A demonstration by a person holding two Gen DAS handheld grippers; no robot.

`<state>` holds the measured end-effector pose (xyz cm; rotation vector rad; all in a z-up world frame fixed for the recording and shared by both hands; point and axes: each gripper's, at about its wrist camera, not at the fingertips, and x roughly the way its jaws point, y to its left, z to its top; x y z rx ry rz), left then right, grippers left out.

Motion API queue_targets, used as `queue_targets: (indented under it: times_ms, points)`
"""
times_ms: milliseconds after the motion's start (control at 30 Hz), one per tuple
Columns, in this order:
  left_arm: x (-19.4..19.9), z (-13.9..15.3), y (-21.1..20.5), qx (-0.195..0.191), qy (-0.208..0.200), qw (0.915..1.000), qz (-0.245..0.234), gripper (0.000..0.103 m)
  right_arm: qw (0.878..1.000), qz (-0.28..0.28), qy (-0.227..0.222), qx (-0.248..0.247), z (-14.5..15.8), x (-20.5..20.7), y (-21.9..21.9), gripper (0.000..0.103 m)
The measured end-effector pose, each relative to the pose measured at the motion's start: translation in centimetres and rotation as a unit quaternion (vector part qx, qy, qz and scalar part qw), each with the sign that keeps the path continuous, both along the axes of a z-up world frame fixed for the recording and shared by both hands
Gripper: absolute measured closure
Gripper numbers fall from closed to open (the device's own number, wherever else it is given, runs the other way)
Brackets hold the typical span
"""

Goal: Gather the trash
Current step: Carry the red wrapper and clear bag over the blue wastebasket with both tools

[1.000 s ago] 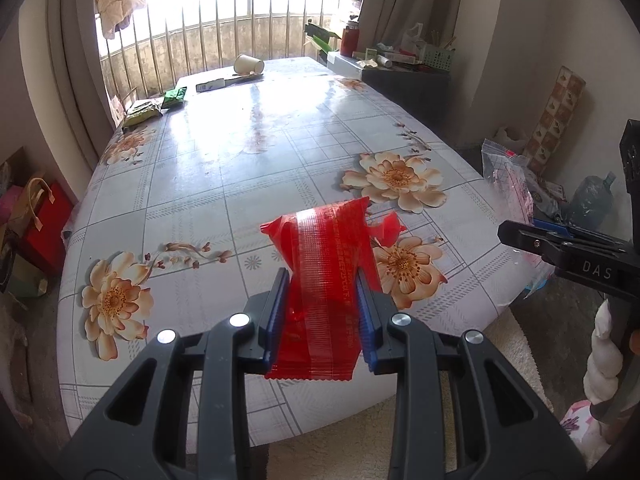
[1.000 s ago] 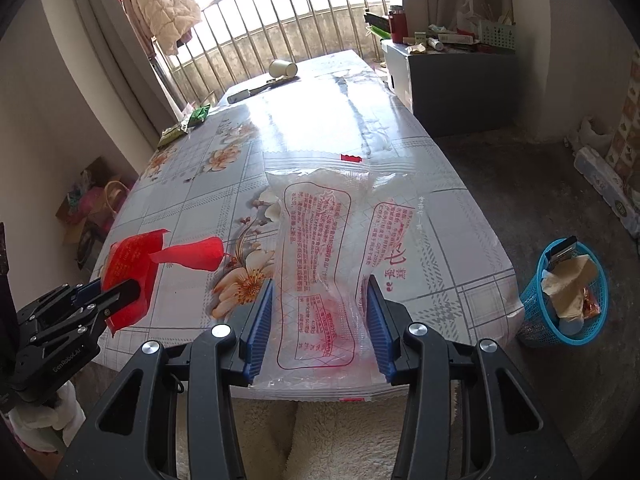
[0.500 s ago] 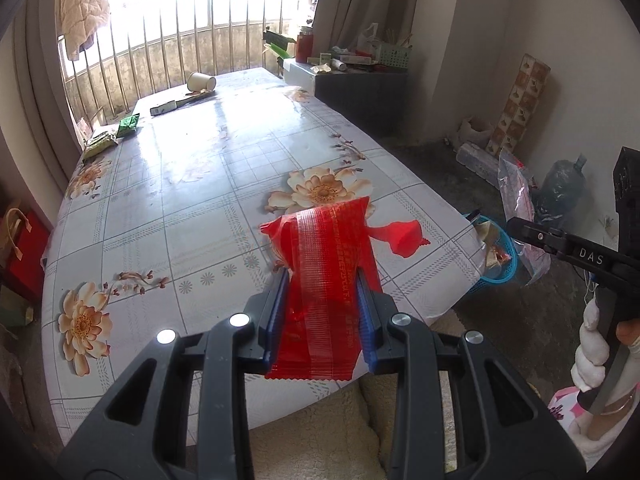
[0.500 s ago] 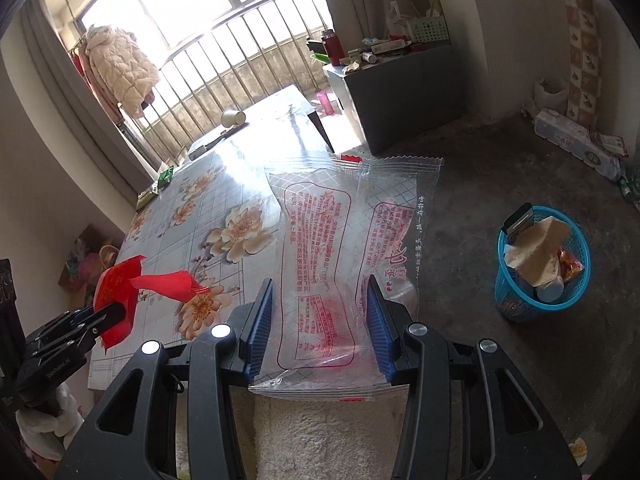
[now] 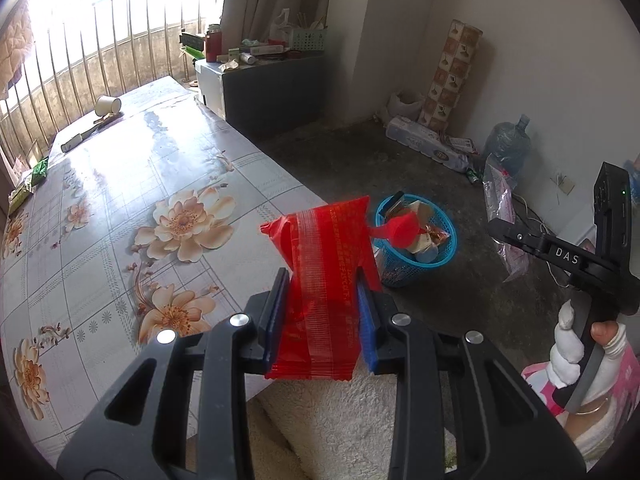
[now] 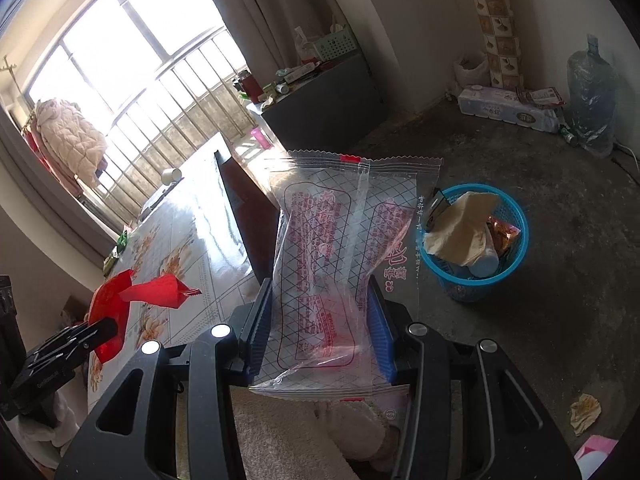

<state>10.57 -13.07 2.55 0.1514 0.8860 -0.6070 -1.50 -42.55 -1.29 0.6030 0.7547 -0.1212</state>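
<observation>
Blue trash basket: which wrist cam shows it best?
The right wrist view. There the blue trash basket stands unobstructed on the floor, its rim and contents fully visible beside the clear wrapper. In the left wrist view the red wrapper covers the basket's near-left side.

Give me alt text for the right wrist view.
The right gripper is shut on a clear printed wrapper, held up above the floor. A blue basket with trash in it stands to the right; at left, a floral table and the left gripper holding a red wrapper.
</observation>
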Motion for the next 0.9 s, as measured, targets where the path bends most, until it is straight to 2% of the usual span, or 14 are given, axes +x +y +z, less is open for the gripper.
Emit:
queue_targets:
  times_ms: [300, 600, 900]
  points:
    - [0.7, -0.6, -6.6, 0.002, 0.025, 0.9981, -0.056, 0.073, 0.999, -0.048, 0.001, 0.021, -1.7, -1.8, -4.3, 0.059]
    - [2.0, -2.3, -13.4, 0.007, 0.069, 0.9916, -0.109, 0.073, 0.994, -0.095, 0.008, 0.046, -3.7, -3.5, -8.2, 0.059]
    - [3.7, -5.5, -19.7, 0.013, 0.124, 0.9835, -0.131, 0.073, 0.988, -0.137, 0.025, 0.071, -6.1, -4.7, -11.5, 0.059]
